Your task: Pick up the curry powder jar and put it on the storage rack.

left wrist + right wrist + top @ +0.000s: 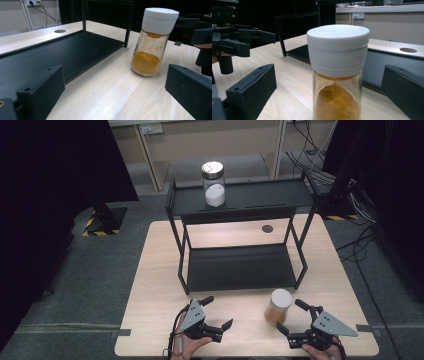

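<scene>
Standing on the light wooden table (155, 285) before the black metal two-tier shelf (240, 265): glass white-capped jar of orange powder (278, 307), between wide-open left gripper (218, 312) and right gripper (289, 317), untouched.

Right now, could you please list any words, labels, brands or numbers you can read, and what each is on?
None can be read.
Spice jar: plain white cap, no label.
Jar of white powder on the black shelf: no label seen; lid marks too small to read.
</scene>
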Available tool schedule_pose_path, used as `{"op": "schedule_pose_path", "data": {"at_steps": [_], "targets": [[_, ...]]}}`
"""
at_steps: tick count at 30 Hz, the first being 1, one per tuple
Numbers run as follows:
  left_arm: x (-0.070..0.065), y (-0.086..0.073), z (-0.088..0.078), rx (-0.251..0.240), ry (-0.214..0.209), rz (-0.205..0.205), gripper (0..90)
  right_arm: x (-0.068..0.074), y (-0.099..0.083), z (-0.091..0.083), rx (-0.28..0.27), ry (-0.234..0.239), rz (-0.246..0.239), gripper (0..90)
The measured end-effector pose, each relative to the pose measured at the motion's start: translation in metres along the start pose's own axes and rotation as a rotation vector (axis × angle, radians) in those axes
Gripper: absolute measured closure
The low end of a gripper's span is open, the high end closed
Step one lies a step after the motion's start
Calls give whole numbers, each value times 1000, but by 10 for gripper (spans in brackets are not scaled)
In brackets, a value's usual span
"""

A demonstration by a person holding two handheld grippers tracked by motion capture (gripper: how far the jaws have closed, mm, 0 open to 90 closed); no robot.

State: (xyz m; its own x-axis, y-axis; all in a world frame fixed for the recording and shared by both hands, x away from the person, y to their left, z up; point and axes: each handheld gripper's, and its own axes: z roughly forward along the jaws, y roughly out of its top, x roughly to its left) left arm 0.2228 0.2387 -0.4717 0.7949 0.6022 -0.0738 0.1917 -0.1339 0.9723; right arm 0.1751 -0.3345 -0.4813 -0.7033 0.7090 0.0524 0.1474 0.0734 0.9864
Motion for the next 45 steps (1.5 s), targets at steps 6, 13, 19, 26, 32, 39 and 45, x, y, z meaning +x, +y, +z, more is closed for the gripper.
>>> {"op": "schedule_pose_path", "data": {"at_steps": [6, 13, 19, 26, 32, 39, 45], "targets": [[0, 0, 1, 1, -1, -3, 19, 2, 4, 8, 5, 1, -21, 5], [0, 0, 1, 3, -7, -2, 19, 2, 6, 15, 15, -20, -37, 57], [1, -1, 2, 6, -7, -4, 19, 1, 7, 20, 23, -29, -54, 113], [1, -1, 2, 4, -7, -5, 19, 0, 8, 28, 37, -32, -73, 225], [1, -1, 2, 4, -8, -3, 19, -3, 9, 32, 50, -37, -74, 310], [2, -1, 2, 4, -12, -13, 19, -4, 11, 34, 57, -29, -72, 352], [2, -2, 2, 5, -12, -12, 19, -3, 15, 33, 69, -30, -66, 354]]}}
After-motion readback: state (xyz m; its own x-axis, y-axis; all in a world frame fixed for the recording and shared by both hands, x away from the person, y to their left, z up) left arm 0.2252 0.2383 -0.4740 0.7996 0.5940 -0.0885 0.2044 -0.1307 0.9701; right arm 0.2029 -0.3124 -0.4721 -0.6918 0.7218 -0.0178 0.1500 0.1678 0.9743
